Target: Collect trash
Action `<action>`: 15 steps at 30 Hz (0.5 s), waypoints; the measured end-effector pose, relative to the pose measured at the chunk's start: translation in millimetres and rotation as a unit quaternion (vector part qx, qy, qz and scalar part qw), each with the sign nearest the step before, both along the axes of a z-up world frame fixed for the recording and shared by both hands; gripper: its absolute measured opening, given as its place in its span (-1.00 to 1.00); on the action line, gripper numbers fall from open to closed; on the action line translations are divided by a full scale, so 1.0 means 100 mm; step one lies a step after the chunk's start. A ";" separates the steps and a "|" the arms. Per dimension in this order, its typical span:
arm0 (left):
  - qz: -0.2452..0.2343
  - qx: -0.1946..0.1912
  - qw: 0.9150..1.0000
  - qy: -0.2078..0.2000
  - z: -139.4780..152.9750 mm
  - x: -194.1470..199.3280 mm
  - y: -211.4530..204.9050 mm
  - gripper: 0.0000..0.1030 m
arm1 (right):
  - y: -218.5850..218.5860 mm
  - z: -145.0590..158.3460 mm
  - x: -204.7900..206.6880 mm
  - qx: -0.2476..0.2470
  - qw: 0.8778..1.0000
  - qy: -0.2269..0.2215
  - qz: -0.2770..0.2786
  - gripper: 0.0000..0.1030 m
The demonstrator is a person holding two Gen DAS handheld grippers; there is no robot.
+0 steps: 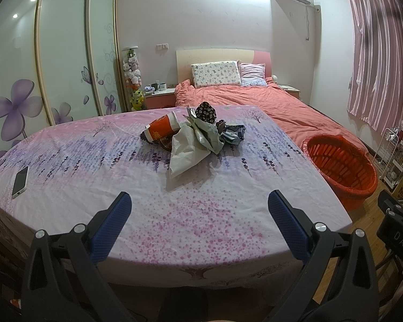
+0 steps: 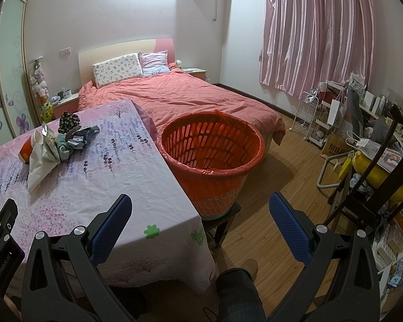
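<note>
A pile of trash (image 1: 193,131) lies on the middle of the table: an orange paper cup (image 1: 162,128), a crumpled white bag (image 1: 185,153), a dark floral wrapper (image 1: 206,111) and dark packets (image 1: 232,131). The pile also shows in the right wrist view (image 2: 56,139). An orange slotted basket (image 2: 212,158) lined with a red bag stands on a low stool to the right of the table; it also shows in the left wrist view (image 1: 341,166). My left gripper (image 1: 200,201) is open and empty above the table's near edge. My right gripper (image 2: 200,204) is open and empty, over the table's right corner.
The table (image 1: 174,214) has a pink-purple flowered cloth. A phone (image 1: 20,177) lies at its left. A bed with a red cover (image 2: 188,96) stands behind. A chair (image 2: 376,166), shelves and bags crowd the right side. A wardrobe (image 1: 61,53) is at left.
</note>
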State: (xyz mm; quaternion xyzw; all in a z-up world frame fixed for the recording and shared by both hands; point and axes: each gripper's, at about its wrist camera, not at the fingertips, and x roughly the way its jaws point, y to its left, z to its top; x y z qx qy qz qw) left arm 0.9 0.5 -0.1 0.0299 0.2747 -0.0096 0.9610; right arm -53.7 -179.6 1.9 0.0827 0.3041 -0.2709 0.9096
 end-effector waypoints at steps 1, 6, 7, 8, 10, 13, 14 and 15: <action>0.000 0.000 1.000 0.000 0.00 0.00 0.00 0.93 | 0.00 0.00 0.00 0.000 1.000 0.000 0.000 0.96; 0.000 -0.001 1.000 0.001 0.00 0.00 0.00 0.93 | 0.00 0.00 0.00 0.000 1.000 0.000 0.000 0.96; 0.000 0.000 1.000 0.002 0.00 0.00 0.00 0.93 | 0.00 0.00 0.00 0.000 1.000 0.000 0.000 0.96; 0.000 -0.001 1.000 0.002 -0.01 0.00 0.03 0.93 | 0.00 0.00 0.00 0.000 1.000 0.000 0.000 0.96; 0.000 -0.001 1.000 0.003 -0.03 -0.01 0.01 0.93 | -0.01 -0.01 0.00 0.000 1.000 0.000 0.000 0.96; 0.000 0.000 1.000 0.003 -0.03 0.00 0.01 0.93 | 0.00 -0.01 0.01 0.000 1.000 0.001 0.001 0.96; 0.001 0.000 1.000 0.003 -0.03 0.00 0.00 0.93 | 0.00 -0.02 0.02 -0.001 1.000 0.002 0.001 0.96; 0.001 0.000 1.000 0.004 -0.04 0.01 0.00 0.93 | 0.00 -0.02 0.03 -0.001 1.000 0.003 0.001 0.96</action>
